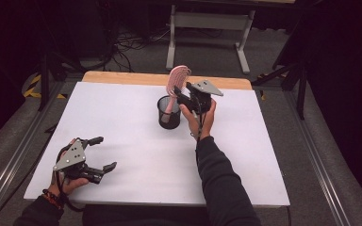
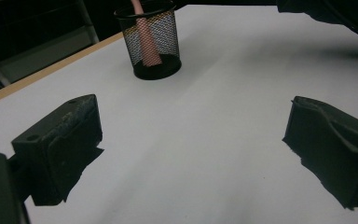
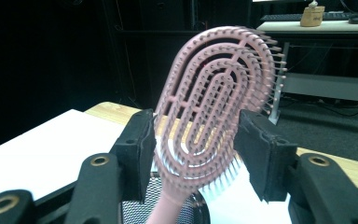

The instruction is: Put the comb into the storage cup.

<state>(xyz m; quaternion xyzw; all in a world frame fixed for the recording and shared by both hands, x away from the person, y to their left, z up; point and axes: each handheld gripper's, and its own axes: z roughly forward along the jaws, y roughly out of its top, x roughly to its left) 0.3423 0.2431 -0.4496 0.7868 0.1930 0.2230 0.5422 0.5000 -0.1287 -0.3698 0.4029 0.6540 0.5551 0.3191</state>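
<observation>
A: Where's the pink hairbrush (image 3: 214, 102)?

B: Handle-down in the mesh cup (image 1: 168, 113) on the bench (image 1: 122, 136). Right gripper (image 3: 193, 144) jaws flank its head, seemingly just clear; left gripper (image 1: 96, 153) wide, empty.

A: Handling?

B: Light, stiff plastic; grip the head's rim.

Light falls from above onto the white worktop (image 1: 136, 141), bright against a dim, near-black room. In the left gripper view soft shadows pool under both jaws. The right gripper view's jaws look blurred; the pink brush (image 3: 214, 102) between them is sharper.
</observation>
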